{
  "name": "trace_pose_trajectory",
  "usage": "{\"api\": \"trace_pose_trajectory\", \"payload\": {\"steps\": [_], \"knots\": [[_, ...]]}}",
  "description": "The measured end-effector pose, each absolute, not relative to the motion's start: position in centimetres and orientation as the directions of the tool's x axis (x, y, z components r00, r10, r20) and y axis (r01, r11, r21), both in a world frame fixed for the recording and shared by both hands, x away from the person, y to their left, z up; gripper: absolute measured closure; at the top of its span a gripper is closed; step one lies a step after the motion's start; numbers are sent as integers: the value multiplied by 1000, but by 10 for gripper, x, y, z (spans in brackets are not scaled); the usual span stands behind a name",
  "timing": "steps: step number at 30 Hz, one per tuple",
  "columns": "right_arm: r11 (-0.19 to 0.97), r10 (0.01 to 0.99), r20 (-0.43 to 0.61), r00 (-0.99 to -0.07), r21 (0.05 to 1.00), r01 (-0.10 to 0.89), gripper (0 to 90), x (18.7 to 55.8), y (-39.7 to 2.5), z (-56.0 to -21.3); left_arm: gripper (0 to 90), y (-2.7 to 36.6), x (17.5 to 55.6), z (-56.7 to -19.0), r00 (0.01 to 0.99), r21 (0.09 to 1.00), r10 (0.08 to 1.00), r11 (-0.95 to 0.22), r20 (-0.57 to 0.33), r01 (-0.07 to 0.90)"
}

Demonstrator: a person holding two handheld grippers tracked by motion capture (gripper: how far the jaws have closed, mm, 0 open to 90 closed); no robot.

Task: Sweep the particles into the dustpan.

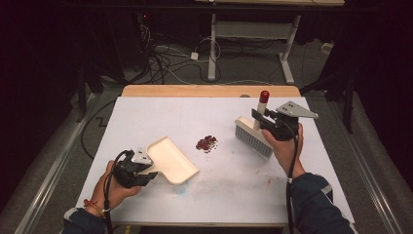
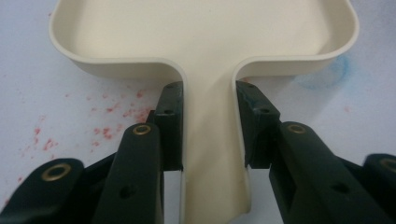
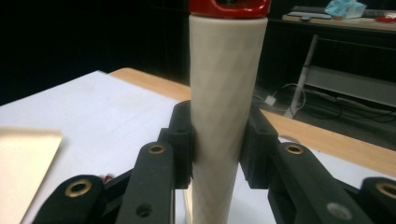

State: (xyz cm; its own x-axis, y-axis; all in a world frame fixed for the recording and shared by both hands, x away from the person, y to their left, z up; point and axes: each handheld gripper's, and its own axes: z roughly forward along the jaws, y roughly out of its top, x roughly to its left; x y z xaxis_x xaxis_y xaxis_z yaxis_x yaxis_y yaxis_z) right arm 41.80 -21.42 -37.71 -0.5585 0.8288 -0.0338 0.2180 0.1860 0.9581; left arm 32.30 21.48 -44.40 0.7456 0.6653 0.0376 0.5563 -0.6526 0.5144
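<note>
Dustpan (image 1: 170,159): cream, lies flat near the front left corner of the worktop (image 1: 146,112).
Left tongs (image 2: 208,126): clenched on the dustpan's handle.
Brush (image 1: 253,135): stands bristles-down near the right edge.
Right tongs (image 3: 219,140): clenched on the brush's cream handle.
Red crumbs (image 1: 206,143): small pile mid-worktop, between dustpan and brush.

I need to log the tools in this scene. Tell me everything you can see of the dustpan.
The dustpan is cream-coloured and looks like smooth plastic: a shallow rectangular tray with rounded corners, a low raised rim, and a flat narrow handle. It looks empty inside. It lies on the white table at the near left, its open edge facing the small pile of red bits without touching it. The left claw is shut on the handle, one jaw on each side edge.
</note>
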Motion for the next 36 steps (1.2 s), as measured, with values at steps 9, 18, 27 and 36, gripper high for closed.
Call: {"api": "trace_pose_trajectory", "payload": {"steps": [9, 18, 27, 36], "knots": [[171, 843, -25, -537, 960, 224, 701, 450, -178, -378, 641, 209, 332, -449, 755, 514, 656, -649, 6, 560], [170, 817, -22, -576, 964, 204, 701, 459, -142, -389, 640, 209, 335, -451, 753, 526, 658, -636, -10, 564], [201, 760, -23, -649, 959, 201, 701, 448, -114, -396, 640, 205, 338, -452, 754, 519, 657, -643, -3, 563], [227, 731, -34, -682, 954, 195, 692, 435, -98, -400, 640, 197, 340, -453, 756, 519, 654, -644, -7, 562]]}}
